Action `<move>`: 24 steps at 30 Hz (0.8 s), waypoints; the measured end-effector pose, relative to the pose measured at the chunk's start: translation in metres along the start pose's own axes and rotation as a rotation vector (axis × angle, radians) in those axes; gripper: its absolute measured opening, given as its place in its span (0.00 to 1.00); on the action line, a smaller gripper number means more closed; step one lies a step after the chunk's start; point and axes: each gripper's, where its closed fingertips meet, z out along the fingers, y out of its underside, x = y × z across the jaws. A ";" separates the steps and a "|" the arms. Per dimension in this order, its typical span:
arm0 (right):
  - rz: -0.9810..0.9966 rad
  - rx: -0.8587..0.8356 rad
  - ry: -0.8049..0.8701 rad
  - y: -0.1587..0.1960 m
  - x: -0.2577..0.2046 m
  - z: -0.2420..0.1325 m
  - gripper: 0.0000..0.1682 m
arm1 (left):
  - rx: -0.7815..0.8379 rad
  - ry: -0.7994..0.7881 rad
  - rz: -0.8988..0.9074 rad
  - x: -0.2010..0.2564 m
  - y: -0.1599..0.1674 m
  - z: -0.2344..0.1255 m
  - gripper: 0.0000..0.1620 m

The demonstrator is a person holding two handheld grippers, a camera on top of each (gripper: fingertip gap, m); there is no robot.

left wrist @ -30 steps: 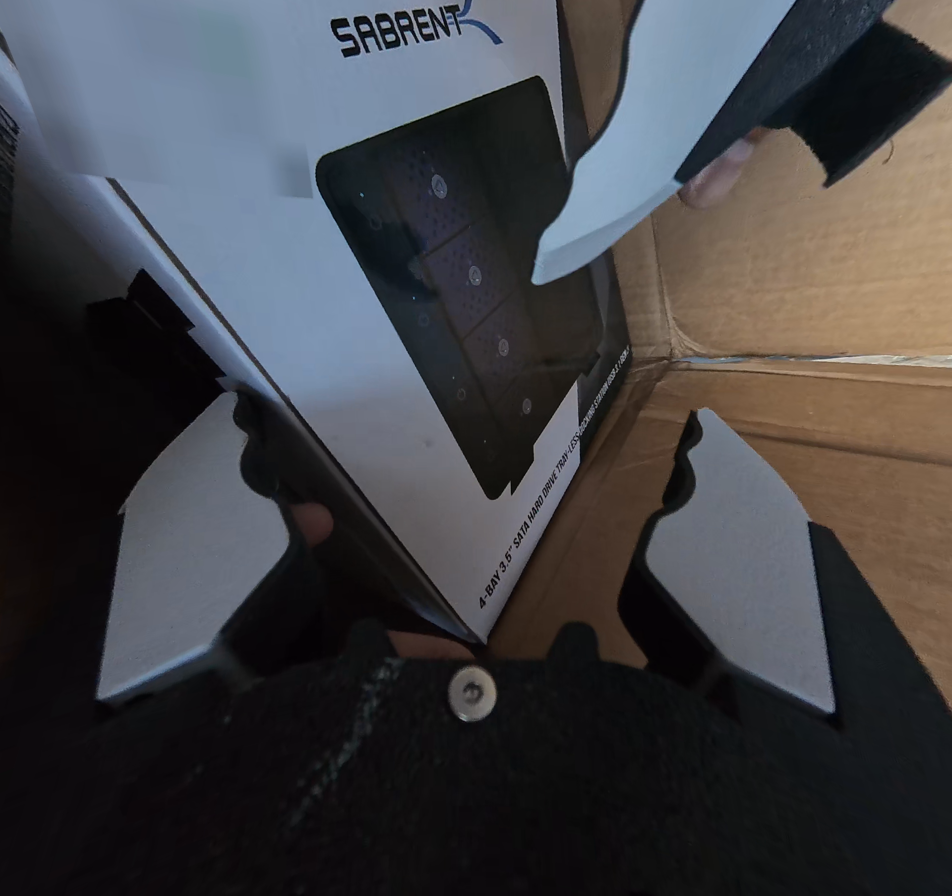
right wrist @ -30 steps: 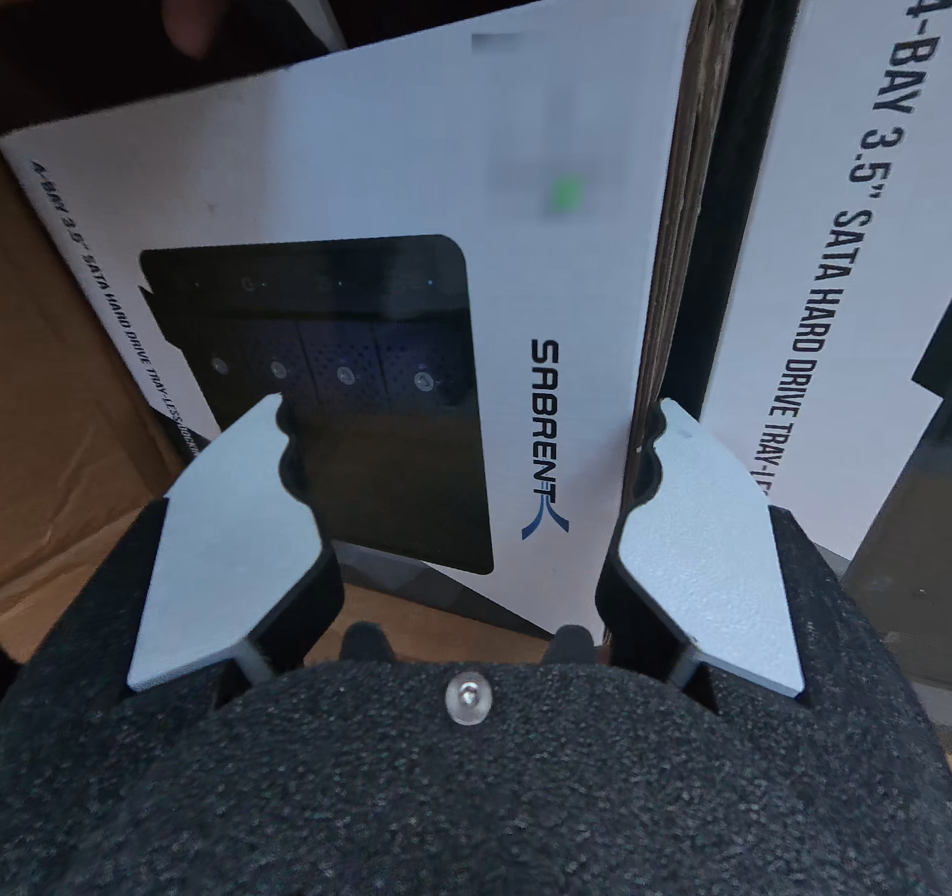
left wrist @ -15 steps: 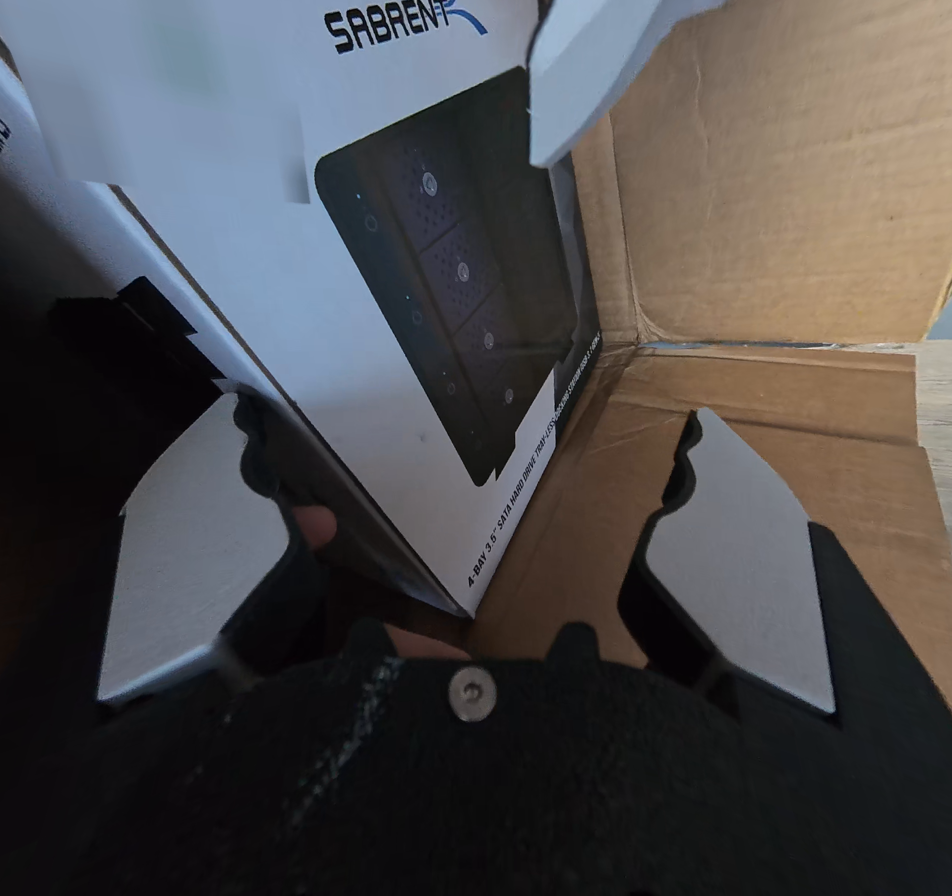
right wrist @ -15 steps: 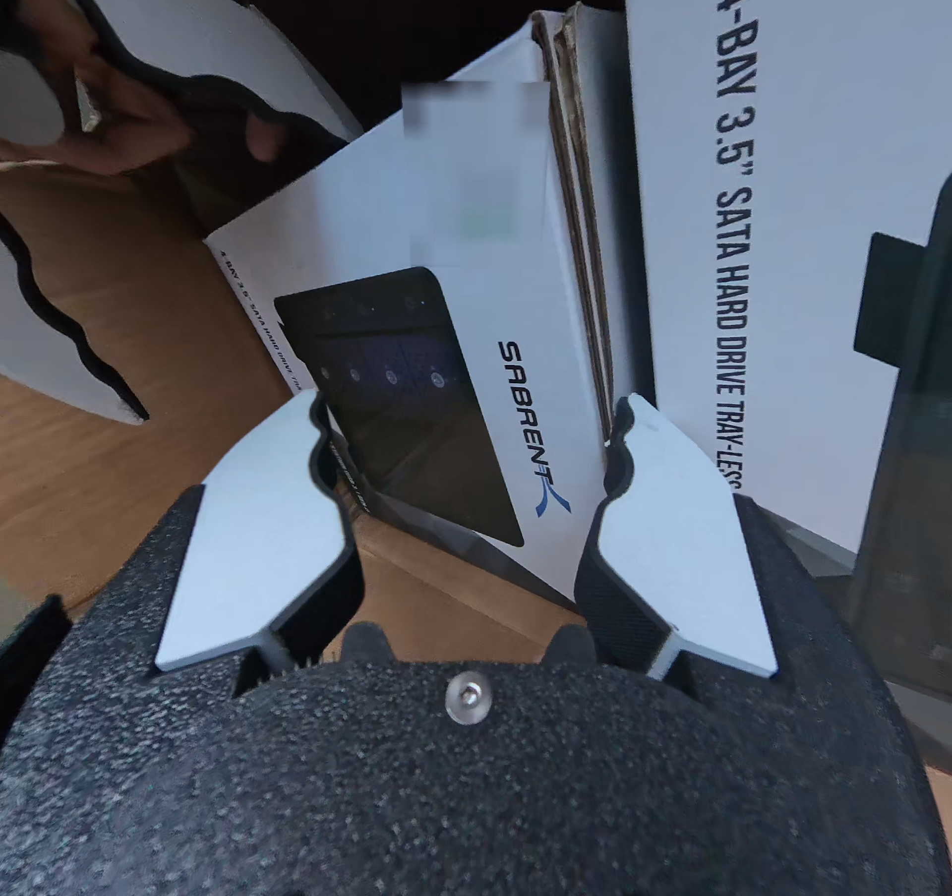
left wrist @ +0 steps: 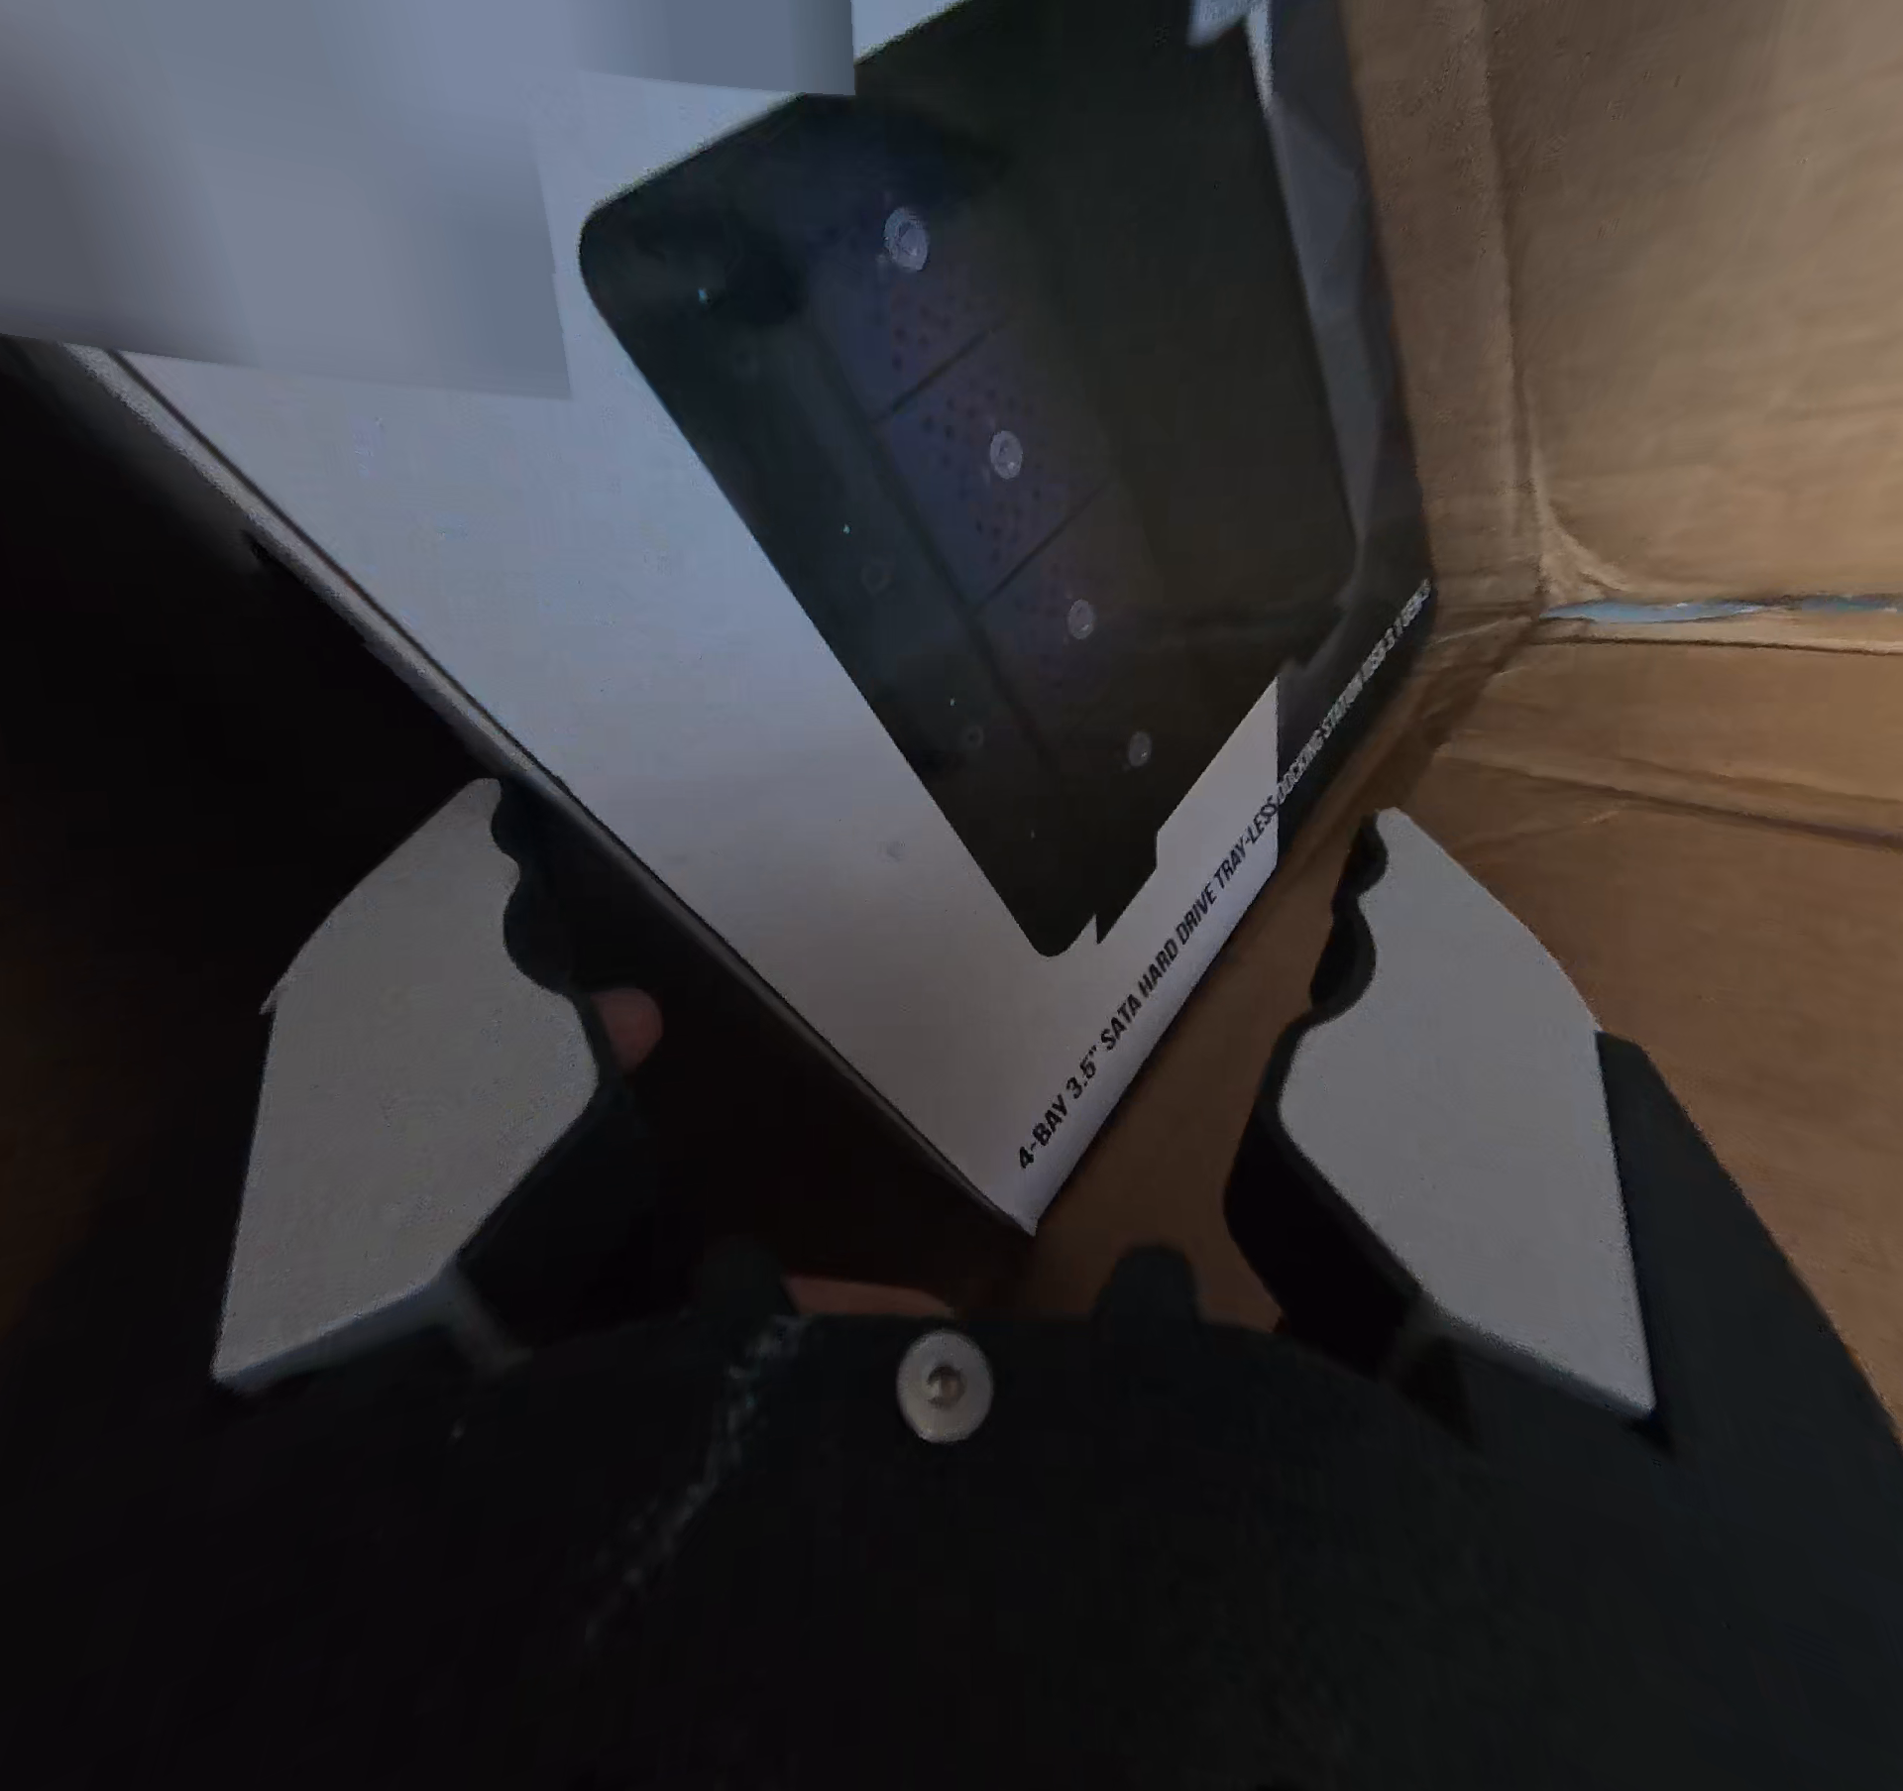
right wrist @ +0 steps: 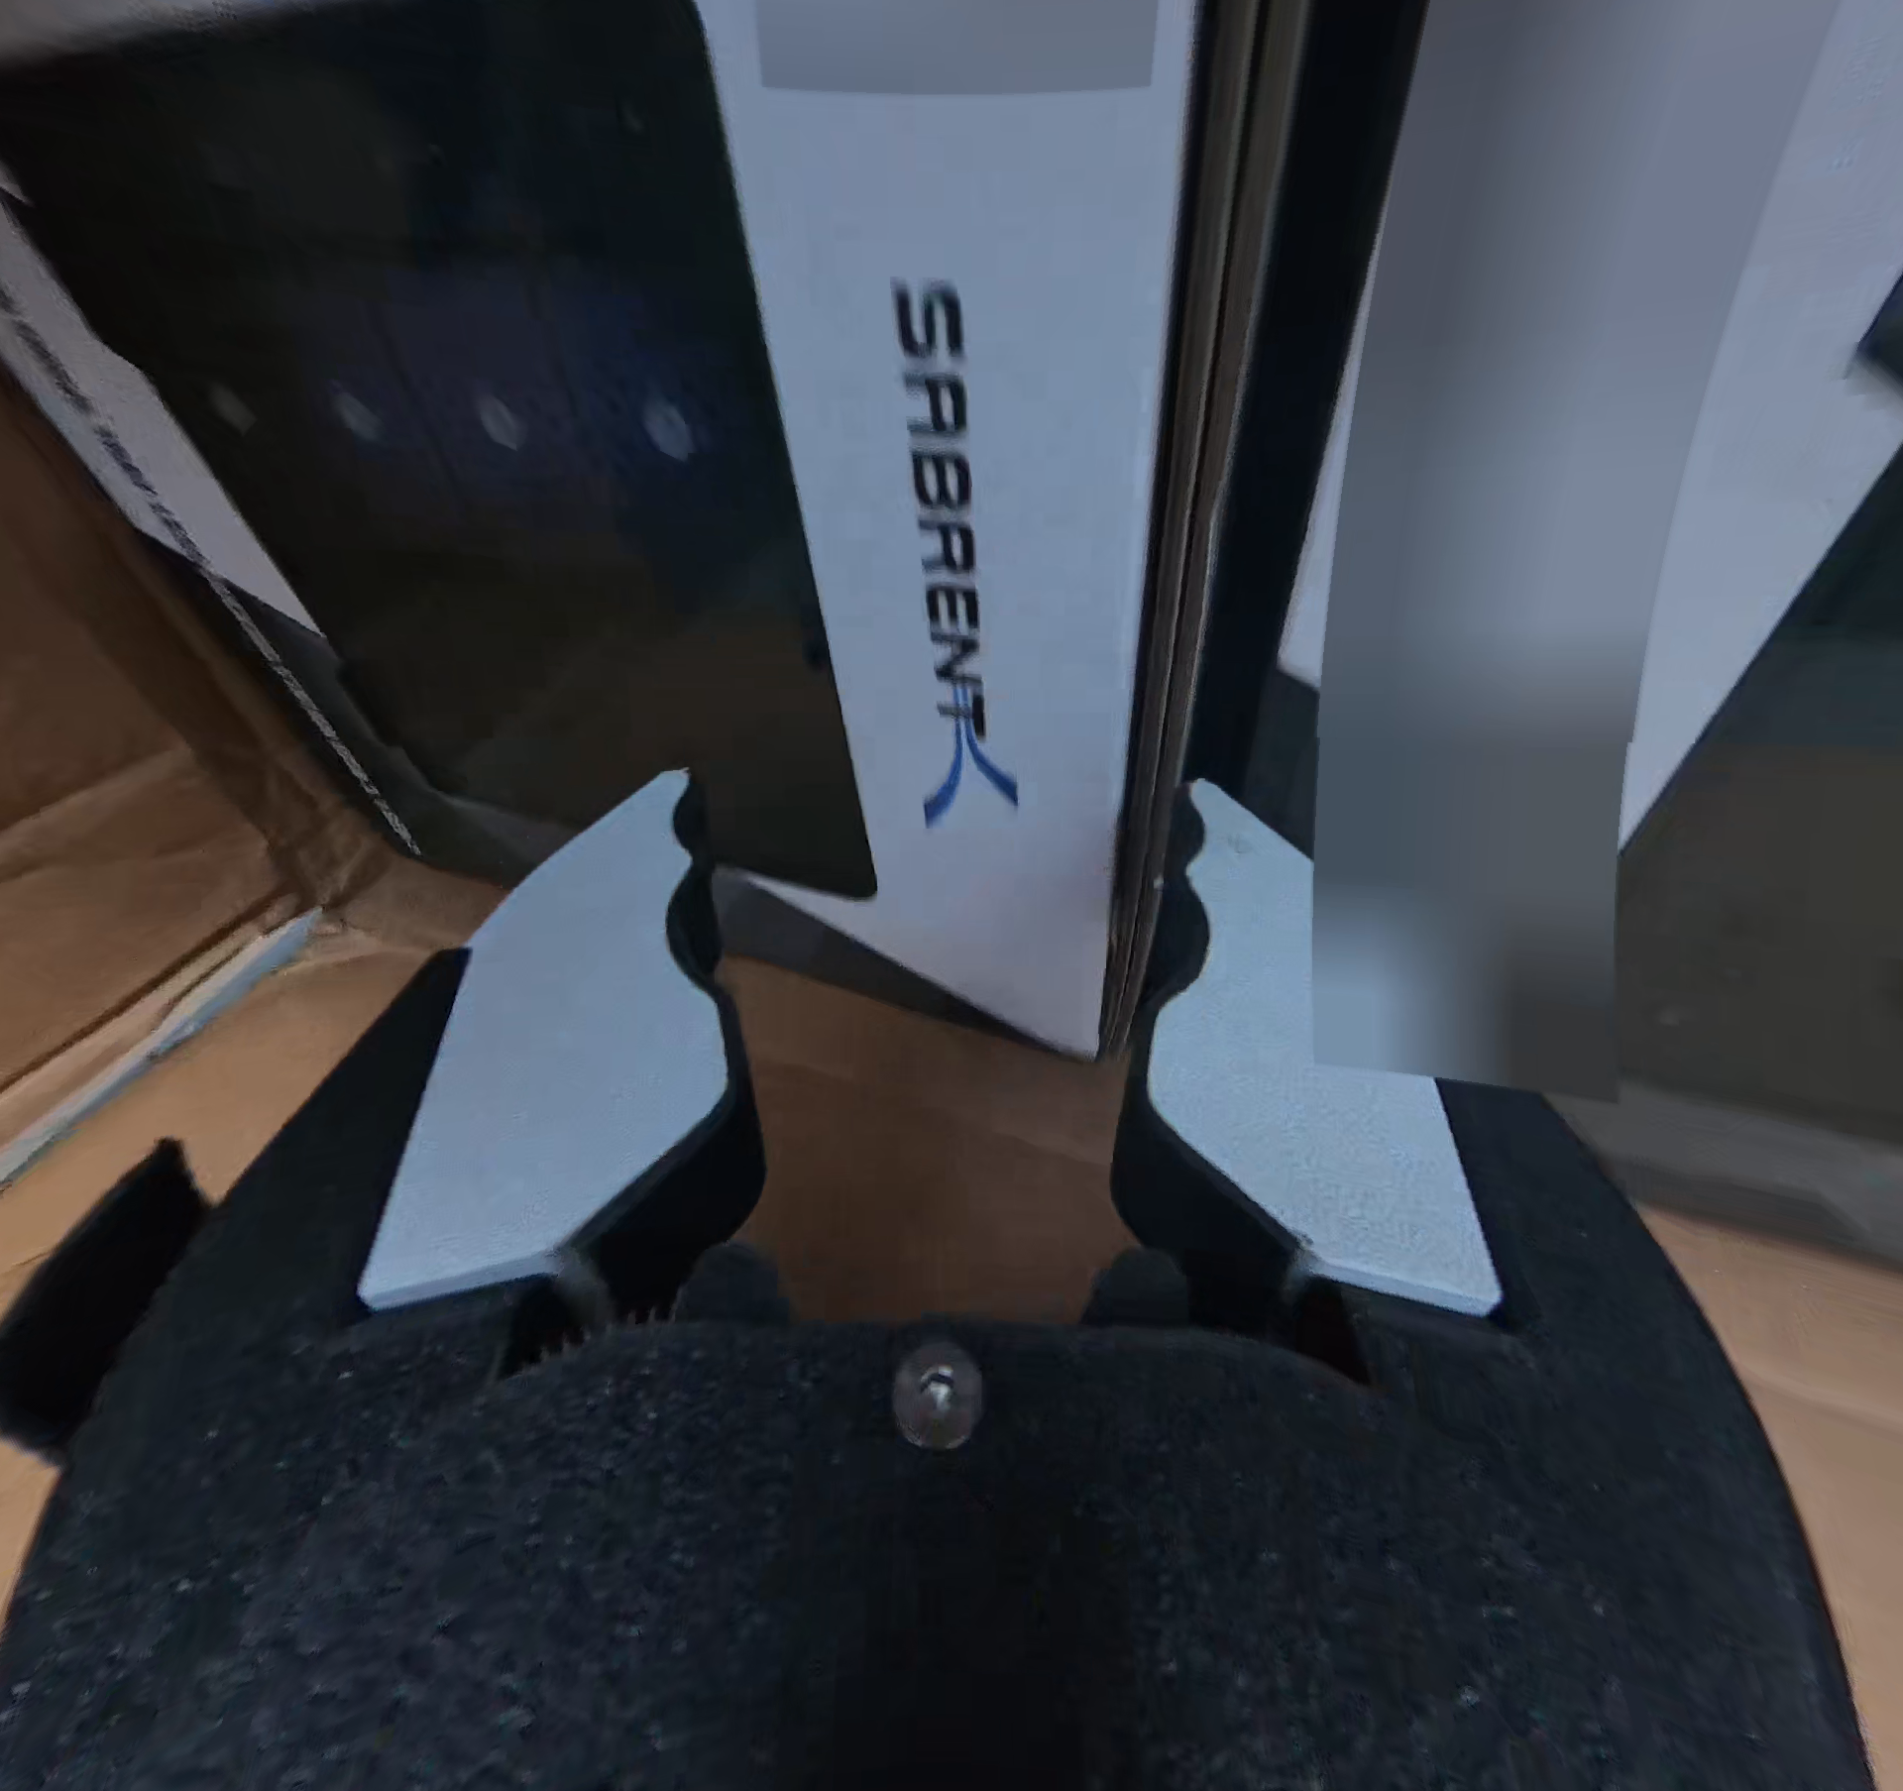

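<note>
Listing what we see, item by item.

Item: left gripper (left wrist: 932, 820). Our tongs here stand spread wide, with black padded inner faces and pale outer plates. The lower corner of a white retail box (left wrist: 638, 712) reaches down between them; the left finger's tip sits against the box's dark side face, while the right finger lies just beside the box's printed edge. We cannot tell whether either finger presses on it. A fingertip (left wrist: 628, 1021) of the person shows behind the left finger.

Item: white retail box, tilted, with a picture of a black device with four perforated bays on its front and a line of black print along one edge. It stands inside a brown cardboard carton (left wrist: 1668, 321), near the carton's inner corner, where the wall meets the floor.

Item: pale plate at the top edge of the left wrist view, likely a finger of the other gripper, just over the box's upper edge.

Item: right gripper (right wrist: 937, 805). Our tongs here are parted, narrower than the left pair, holding nothing. They straddle the near lower corner of the same white box (right wrist: 989, 526); the right finger touches or nearly touches its layered cardboard edge, the left finger sits in front of the dark picture panel.

Item: second white box (right wrist: 1524, 321), upright, just beside the first, a dark gap between them.

Item: carton floor (right wrist: 906, 1124), brown, beneath the right tongs.
</note>
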 end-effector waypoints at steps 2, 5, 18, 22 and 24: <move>0.042 -0.042 0.007 0.007 0.001 0.002 0.48 | -0.032 -0.004 -0.011 0.002 0.004 0.005 0.90; 0.075 -0.038 0.023 0.005 0.000 0.005 0.51 | -0.005 0.063 -0.084 0.003 -0.002 0.002 0.89; 0.243 -0.015 -0.156 -0.005 -0.008 0.000 0.56 | 0.012 0.326 -0.170 0.012 -0.011 -0.020 0.90; 0.232 -0.036 -0.194 -0.004 -0.008 -0.002 0.55 | 0.017 0.338 -0.158 0.013 -0.010 -0.022 0.89; 0.216 -0.063 -0.208 -0.003 -0.007 -0.003 0.53 | 0.038 0.367 -0.175 0.012 -0.012 -0.025 0.88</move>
